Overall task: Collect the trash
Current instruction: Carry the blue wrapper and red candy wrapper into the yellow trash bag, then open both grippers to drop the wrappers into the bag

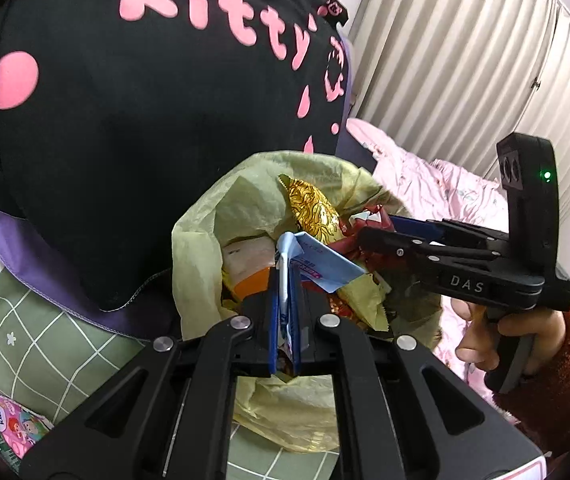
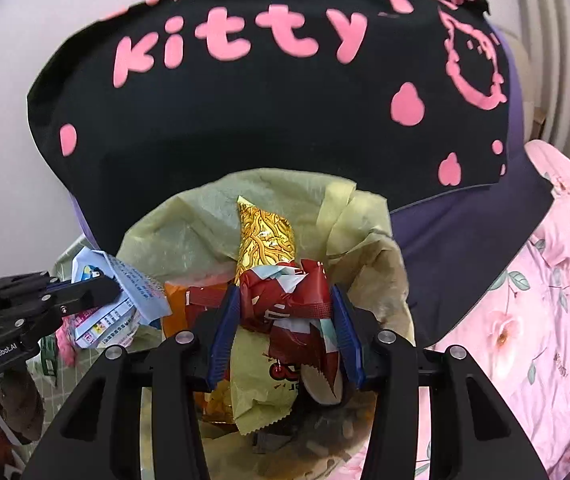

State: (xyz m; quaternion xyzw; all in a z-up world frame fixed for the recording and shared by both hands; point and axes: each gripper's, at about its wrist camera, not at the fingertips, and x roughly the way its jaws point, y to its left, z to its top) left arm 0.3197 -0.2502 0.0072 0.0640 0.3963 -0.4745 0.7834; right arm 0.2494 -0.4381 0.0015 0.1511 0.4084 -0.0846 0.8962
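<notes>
Both grippers hang over the trash bag (image 2: pixel 213 216): left gripper (image 1: pixel 285 320) pinches a blue wrapper (image 1: pixel 325 268), right gripper (image 2: pixel 287 332) clasps a red wrapper (image 2: pixel 285 296) (next, release).

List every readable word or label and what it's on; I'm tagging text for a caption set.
"Kitty": pink letters on the black cloth.
"DAS": side of the right gripper.
"GenRobot.AI": side of the left gripper.
Light blue wrapper in the left gripper: print too small to read.
Red wrapper in the right gripper: no legible words.
Pink packet on the green sheet: lettering blurred.
</notes>
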